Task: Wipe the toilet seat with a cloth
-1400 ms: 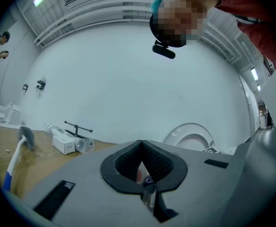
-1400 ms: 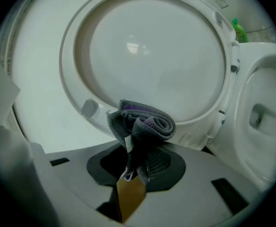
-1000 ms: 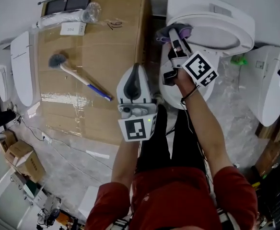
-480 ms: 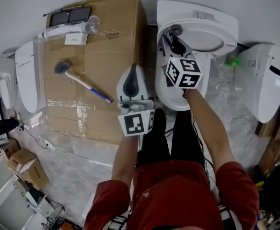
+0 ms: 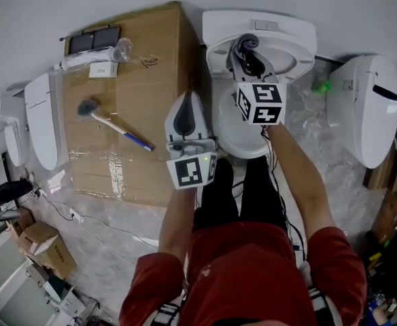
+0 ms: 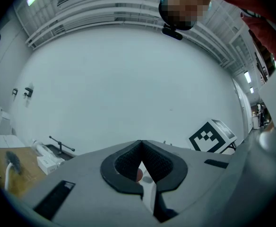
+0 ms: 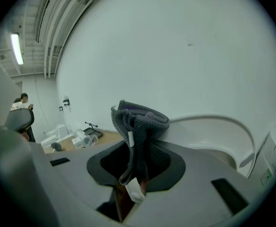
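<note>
In the head view a white toilet (image 5: 290, 43) stands at the top centre with its lid raised, and its bowl rim (image 5: 231, 140) shows below. My right gripper (image 5: 246, 61) reaches over the bowl toward the raised lid, shut on a grey cloth (image 5: 245, 45) with a purple edge. The right gripper view shows the cloth (image 7: 139, 121) bunched up between the jaws, with the lid's curved rim (image 7: 218, 123) behind it. My left gripper (image 5: 187, 102) hangs left of the bowl, shut and empty; its jaw tips (image 6: 141, 144) meet.
A large cardboard sheet (image 5: 127, 80) lies left of the toilet with a brush (image 5: 110, 121), a wrapped roll (image 5: 93, 56) and a black device (image 5: 93, 39) on it. Loose toilet seats (image 5: 42, 117) lie far left. Another white toilet (image 5: 368, 107) stands at the right.
My right gripper has risen and rolled, with the cloth still in it, and its marker cube now faces the head camera. The left gripper has lifted a little.
</note>
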